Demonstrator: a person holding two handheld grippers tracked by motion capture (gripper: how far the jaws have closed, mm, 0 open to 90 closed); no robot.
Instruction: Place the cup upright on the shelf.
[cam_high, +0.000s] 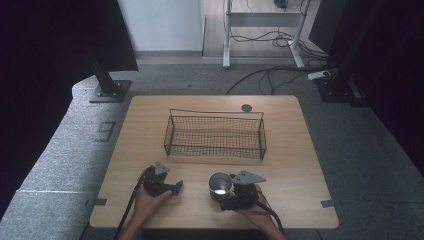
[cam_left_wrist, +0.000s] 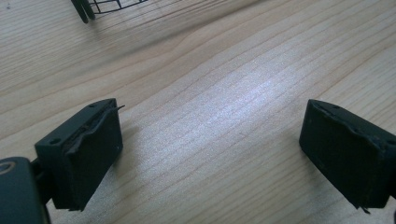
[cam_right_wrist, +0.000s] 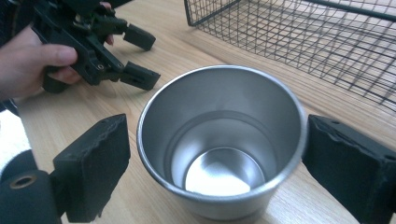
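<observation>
1. High view: steel cup standing upright on the wooden surface, near its front edge, just beside the right gripper. Wire basket well apart behind it, mid-surface, nothing inside. Left gripper resting low to the left, away from the cup.

2. Left gripper view: jaws spread wide, nothing between them but bare wood; a corner of the basket at top. Best kept parked there, out of the path.

3. Right gripper view: cup sitting between the jaws, mouth up. Jaws released: a clear gap at the left pad, the right pad close to or just brushing the rim. Worth centring on the cup, dropping a little below the rim, then closing evenly on the wall, so it neither tips nor slides. Likely next: lift straight up toward the basket.
</observation>
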